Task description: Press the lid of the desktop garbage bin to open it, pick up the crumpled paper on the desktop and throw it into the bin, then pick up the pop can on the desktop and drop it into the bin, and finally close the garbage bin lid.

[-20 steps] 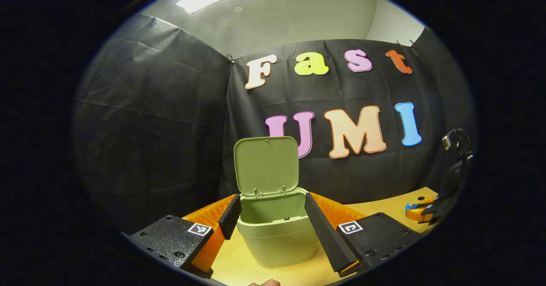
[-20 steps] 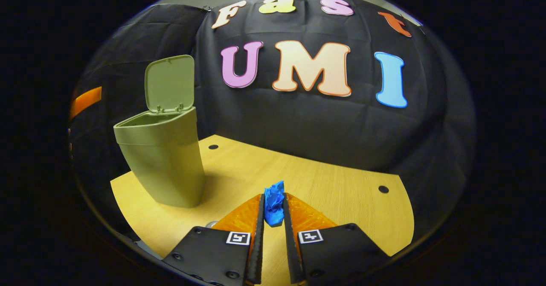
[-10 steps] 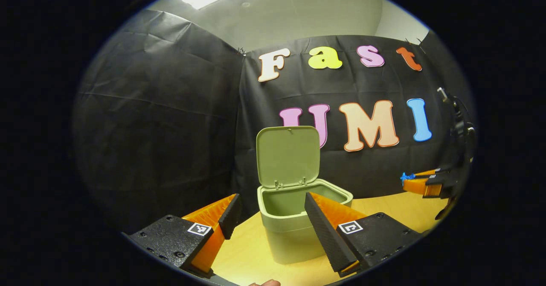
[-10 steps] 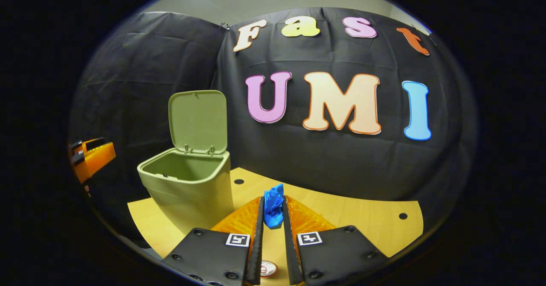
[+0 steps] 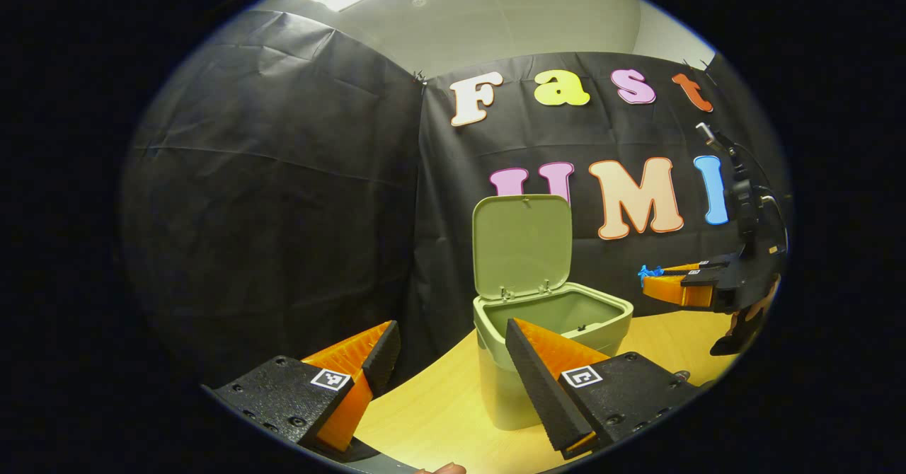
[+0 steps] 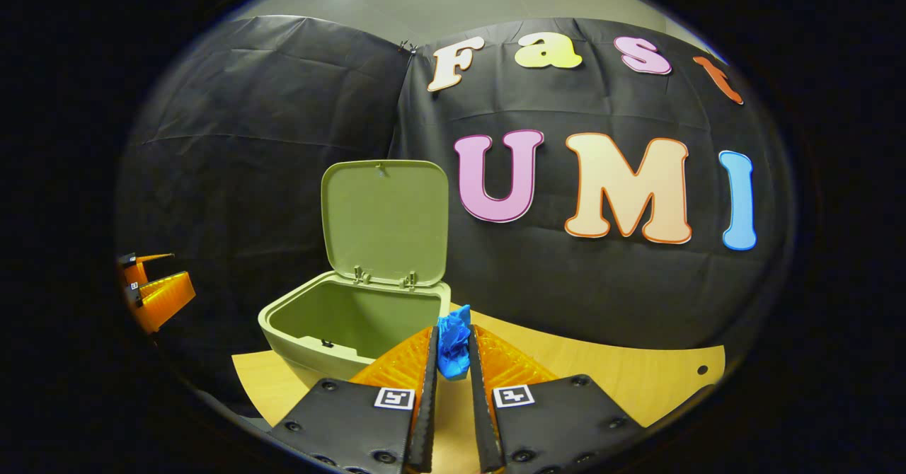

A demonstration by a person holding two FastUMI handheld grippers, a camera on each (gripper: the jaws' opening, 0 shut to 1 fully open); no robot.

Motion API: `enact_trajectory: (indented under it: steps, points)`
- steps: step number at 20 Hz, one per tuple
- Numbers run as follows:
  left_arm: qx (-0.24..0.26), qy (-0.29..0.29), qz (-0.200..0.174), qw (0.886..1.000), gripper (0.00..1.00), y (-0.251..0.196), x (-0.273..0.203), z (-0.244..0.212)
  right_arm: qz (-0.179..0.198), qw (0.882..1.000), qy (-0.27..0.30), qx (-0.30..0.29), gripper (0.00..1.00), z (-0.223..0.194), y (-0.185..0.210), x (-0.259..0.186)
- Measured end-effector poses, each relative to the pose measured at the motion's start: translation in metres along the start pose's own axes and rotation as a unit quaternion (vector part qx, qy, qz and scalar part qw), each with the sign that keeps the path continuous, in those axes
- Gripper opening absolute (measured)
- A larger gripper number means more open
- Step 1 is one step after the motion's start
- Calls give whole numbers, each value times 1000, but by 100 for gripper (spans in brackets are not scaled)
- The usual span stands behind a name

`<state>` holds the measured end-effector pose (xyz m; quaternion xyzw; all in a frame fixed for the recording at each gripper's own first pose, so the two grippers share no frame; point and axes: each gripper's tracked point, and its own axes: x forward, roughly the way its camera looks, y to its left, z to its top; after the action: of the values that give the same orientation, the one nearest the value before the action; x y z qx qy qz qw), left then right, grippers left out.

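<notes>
The right claw (image 6: 453, 361), clamped on the blue crumpled paper (image 6: 453, 343), has risen off the desk (image 6: 623, 382) to the open garbage bin's (image 6: 340, 322) rim.

Each hand-held gripper is showing two wedge-shaped fingers with ridged faces, bolted to flat, textured black plates. The left hand-held gripper (image 5: 447, 350) and the right hand-held gripper (image 6: 453, 361) are each wearing small square black-and-white markers on white labels, with dark round screws dotting the plates.
</notes>
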<state>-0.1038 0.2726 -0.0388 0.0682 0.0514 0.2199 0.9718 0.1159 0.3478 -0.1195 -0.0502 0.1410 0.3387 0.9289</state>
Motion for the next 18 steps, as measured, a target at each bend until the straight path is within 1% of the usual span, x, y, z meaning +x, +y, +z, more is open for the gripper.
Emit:
enact_trajectory:
  steps: [3,4,7,8,9,10,11,12,13,14,15,17,18]
  points:
    - [-2,5,14,1000,92,19,-1,-6,12,1000,-2,0,26,2,22,15]
    - [-4,6,17,1000,95,22,-2,-6,16,1000,0,-1,26,2,28,20]
    - [-7,13,17,1000,95,22,-5,-11,44,999,9,6,25,-2,49,32]
    - [-7,14,13,1000,95,18,-5,-12,54,998,18,11,43,-6,56,33]
    - [-7,12,9,1000,93,14,-4,-10,52,998,13,11,62,-6,57,31]
    - [-6,9,2,1000,93,7,-2,-9,47,999,0,4,80,2,53,22]
    - [-5,7,-5,1000,93,0,-1,-7,42,999,-19,-4,99,5,48,21]
    - [-5,7,-13,1000,93,-8,0,-8,35,999,-36,-14,96,11,40,13]
    - [-6,8,-21,1000,95,-17,1,-9,28,998,-49,-24,99,15,33,4]
    - [-6,8,-26,1000,96,-27,2,-8,18,997,-61,-34,98,19,21,-4]
    - [-8,3,-34,999,93,-37,4,-5,7,997,-70,-39,98,21,9,-14]
    - [-12,-1,-57,998,92,-64,3,-2,-12,996,-84,-36,100,24,-15,-34]
    - [-12,-3,-69,998,96,-77,3,0,-25,996,-85,-34,98,24,-30,-43]
